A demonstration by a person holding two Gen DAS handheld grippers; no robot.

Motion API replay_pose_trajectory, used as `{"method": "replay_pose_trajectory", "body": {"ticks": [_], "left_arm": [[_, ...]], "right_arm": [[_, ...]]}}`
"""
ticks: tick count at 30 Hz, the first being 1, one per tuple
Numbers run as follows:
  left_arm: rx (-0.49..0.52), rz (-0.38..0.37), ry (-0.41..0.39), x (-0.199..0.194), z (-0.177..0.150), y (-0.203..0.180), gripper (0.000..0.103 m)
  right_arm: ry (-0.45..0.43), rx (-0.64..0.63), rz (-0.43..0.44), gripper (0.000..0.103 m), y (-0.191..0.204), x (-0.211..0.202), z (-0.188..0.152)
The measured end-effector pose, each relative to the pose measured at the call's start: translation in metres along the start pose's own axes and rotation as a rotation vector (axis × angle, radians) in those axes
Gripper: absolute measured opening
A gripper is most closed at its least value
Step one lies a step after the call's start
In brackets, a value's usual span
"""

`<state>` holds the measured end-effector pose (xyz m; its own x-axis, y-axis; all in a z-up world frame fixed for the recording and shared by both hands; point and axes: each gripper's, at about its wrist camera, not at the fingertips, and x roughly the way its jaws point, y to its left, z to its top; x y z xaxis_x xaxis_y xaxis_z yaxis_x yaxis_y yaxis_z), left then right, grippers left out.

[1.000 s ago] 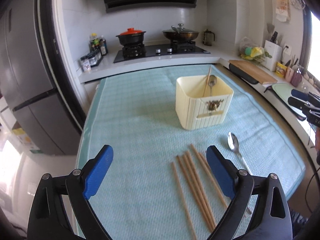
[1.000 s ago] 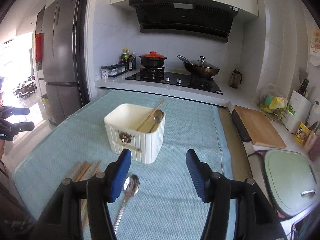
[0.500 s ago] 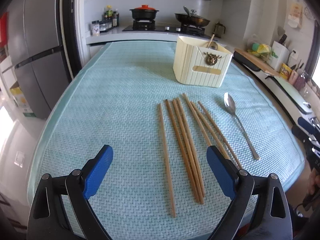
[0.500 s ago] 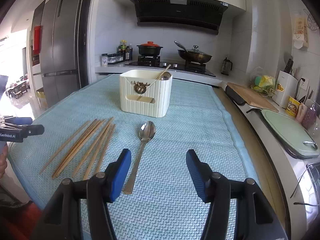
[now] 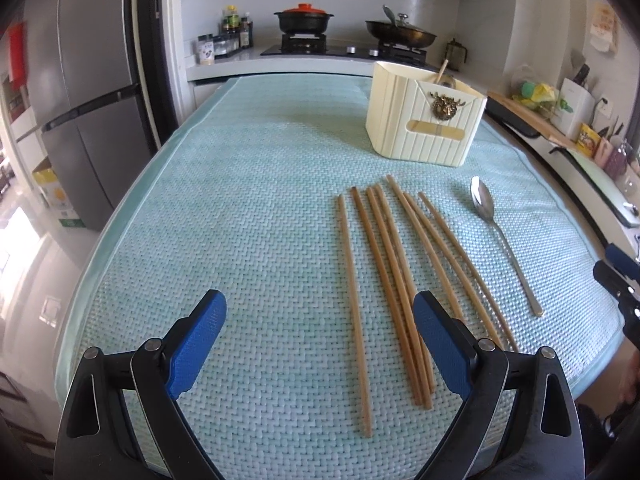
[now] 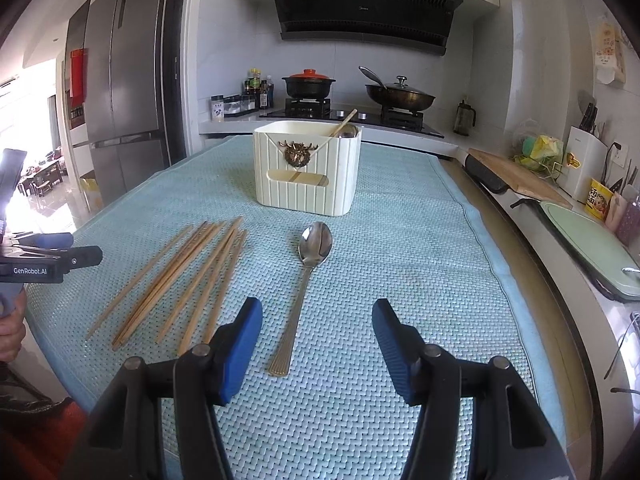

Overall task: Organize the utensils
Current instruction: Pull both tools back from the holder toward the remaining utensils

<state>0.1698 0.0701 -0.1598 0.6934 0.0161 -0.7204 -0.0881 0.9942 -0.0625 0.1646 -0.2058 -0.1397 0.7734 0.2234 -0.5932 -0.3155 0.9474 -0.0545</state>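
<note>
Several wooden chopsticks [image 5: 394, 280] lie side by side on the teal mat [image 5: 240, 208]; they also show in the right wrist view [image 6: 188, 276]. A metal spoon [image 5: 500, 236] lies to their right, also seen in the right wrist view [image 6: 308, 276]. A cream utensil holder [image 5: 424, 116] stands behind them with a chopstick and a spoon in it, also in the right wrist view [image 6: 308, 168]. My left gripper [image 5: 320, 340] is open and empty, low over the near mat edge by the chopstick ends. My right gripper [image 6: 318, 344] is open and empty, around the spoon's handle end.
A stove with a red-lidded pot [image 5: 304, 20] and a wok [image 5: 400, 34] is behind the mat. A fridge [image 5: 92, 92] stands at the left. A cutting board [image 6: 516, 176] and a green tray [image 6: 592, 244] lie on the right counter.
Both grippers have dropped low and pulled back toward the near mat edge. The view went from looking down on the holder to looking across the mat. Both stay open.
</note>
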Motion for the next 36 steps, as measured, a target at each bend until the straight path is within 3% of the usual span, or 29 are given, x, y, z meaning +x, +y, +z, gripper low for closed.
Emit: {"method": "replay_pose_trajectory", "body": {"ticks": [27, 36], "left_arm": [[-0.034, -0.043, 0.104, 0.047, 0.008, 0.010, 0.095], [0.003, -0.010, 0.130, 0.074, 0.020, 0.006, 0.095]], "right_arm": [[0.127, 0.061, 0.059, 0.058, -0.001, 0.045, -0.001], [0.152, 0.082, 0.077, 0.058, -0.004, 0.058, 0.001]]}}
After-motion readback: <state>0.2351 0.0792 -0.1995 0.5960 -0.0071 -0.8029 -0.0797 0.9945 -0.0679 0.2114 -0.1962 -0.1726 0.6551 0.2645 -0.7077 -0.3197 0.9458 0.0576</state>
